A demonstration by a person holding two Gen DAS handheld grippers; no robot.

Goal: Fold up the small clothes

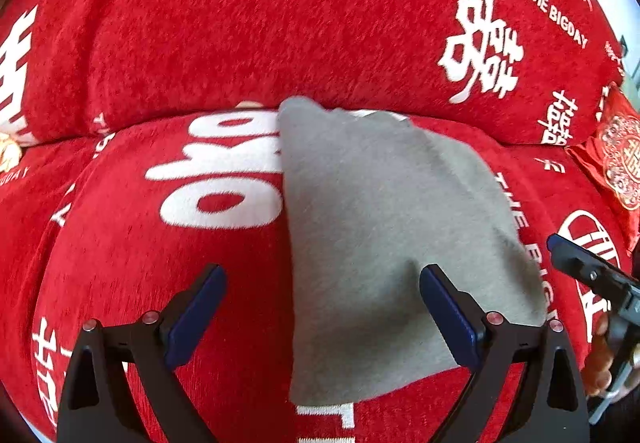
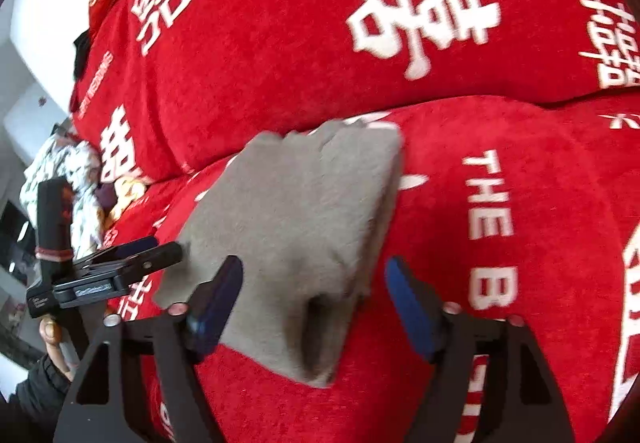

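Black fingers with blue pads of the left gripper (image 1: 322, 307) stand wide apart, gripping nothing, above the folded grey knit cloth (image 1: 384, 243). That cloth lies flat on the red plush sofa cover with white lettering (image 1: 200, 43). Likewise spread and empty, the right gripper (image 2: 314, 301) straddles the cloth's near corner.
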